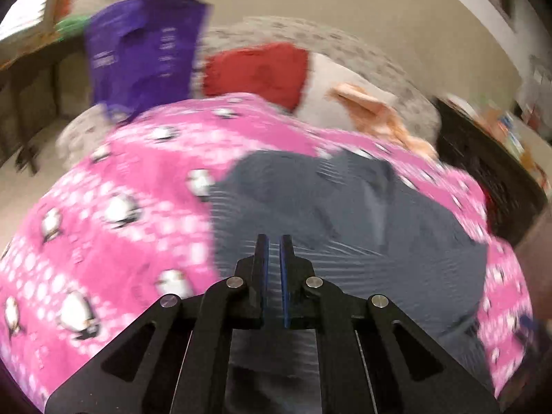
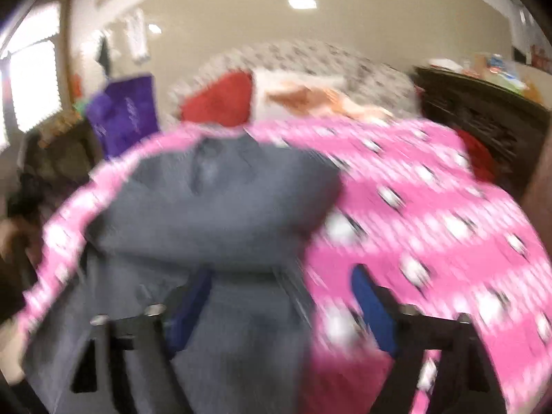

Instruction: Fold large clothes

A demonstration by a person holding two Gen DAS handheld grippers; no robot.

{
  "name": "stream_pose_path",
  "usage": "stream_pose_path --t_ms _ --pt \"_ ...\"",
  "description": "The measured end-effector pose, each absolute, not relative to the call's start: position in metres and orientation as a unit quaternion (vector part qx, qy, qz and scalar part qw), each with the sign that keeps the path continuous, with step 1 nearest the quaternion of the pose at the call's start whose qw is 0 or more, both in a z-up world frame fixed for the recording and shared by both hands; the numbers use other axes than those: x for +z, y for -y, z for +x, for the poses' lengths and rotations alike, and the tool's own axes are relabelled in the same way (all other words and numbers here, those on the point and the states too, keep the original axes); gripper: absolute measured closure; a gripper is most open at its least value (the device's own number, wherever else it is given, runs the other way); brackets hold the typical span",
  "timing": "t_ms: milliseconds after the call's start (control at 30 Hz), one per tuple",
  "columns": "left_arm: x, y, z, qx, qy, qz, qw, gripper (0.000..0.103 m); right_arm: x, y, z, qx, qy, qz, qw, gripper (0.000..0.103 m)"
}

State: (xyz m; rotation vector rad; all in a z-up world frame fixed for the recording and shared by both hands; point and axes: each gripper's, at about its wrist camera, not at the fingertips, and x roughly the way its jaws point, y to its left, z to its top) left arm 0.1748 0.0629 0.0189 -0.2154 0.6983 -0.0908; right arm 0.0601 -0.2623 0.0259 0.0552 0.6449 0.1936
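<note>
A grey garment [image 1: 327,207] lies on a pink penguin-print blanket [image 1: 120,207]. My left gripper [image 1: 274,238] is over its near part with the jaws closed to a thin slit. The cloth shows stretch lines running toward the fingertips, so it looks pinched there. In the blurred right wrist view the grey garment [image 2: 224,200] is bunched into a thick fold. My right gripper [image 2: 281,270] straddles that fold with its blue pads [image 2: 374,310] well apart. The right pad sits over the pink blanket [image 2: 431,207] and does not press the grey cloth.
Beyond the blanket lie a red pillow [image 1: 258,72], an orange cloth [image 1: 372,110] and a speckled bed cover [image 1: 310,31]. A purple bag [image 1: 145,51] stands at the far left. A dark dresser [image 1: 490,165] with clutter on top is at the right.
</note>
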Motion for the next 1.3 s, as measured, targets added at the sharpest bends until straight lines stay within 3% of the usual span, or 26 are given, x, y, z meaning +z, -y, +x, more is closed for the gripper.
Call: stream_pose_path --t_ms 33,67,200,267,433,567,833,1133,1233,1300 --pt "0.015 -0.052 0.179 -0.053 -0.345 -0.091 0.933 0.099 0.028 0.260 0.073 0.117 -0.318 0.039 0.940 0.074" --pt "0.006 -0.041 0.186 -0.062 -0.355 -0.078 0.930 0.099 0.026 0.254 0.094 0.151 -0.328 0.058 0.931 0.079" --pt "-0.043 -0.027 0.214 -0.021 -0.420 -0.039 0.906 0.099 -0.012 0.234 0.143 0.159 -0.380 0.023 0.911 0.080" --pt "-0.065 -0.032 0.215 -0.003 -0.439 -0.035 0.898 0.099 -0.048 0.249 0.162 0.112 -0.440 0.035 0.890 0.099" --pt "-0.071 -0.032 0.205 0.001 -0.413 -0.032 0.910 0.099 -0.048 0.267 0.148 0.119 -0.422 0.065 0.896 0.099" --pt "-0.073 -0.029 0.202 0.005 -0.411 -0.038 0.911 0.099 -0.015 0.276 0.146 0.122 -0.354 0.092 0.923 0.096" --pt "-0.073 -0.034 0.208 0.001 -0.412 -0.053 0.910 0.099 -0.066 0.333 0.242 0.034 -0.428 0.168 0.887 0.100" --pt "-0.072 -0.031 0.210 0.007 -0.412 -0.046 0.910 0.099 0.000 0.297 0.178 0.079 -0.353 0.083 0.929 0.095" --pt "-0.073 -0.030 0.212 0.009 -0.412 -0.043 0.910 0.099 -0.018 0.270 0.166 0.112 -0.388 0.066 0.913 0.088" --pt "-0.073 -0.030 0.212 0.009 -0.412 -0.044 0.910 0.099 -0.055 0.260 0.173 0.090 -0.454 0.041 0.886 0.088"
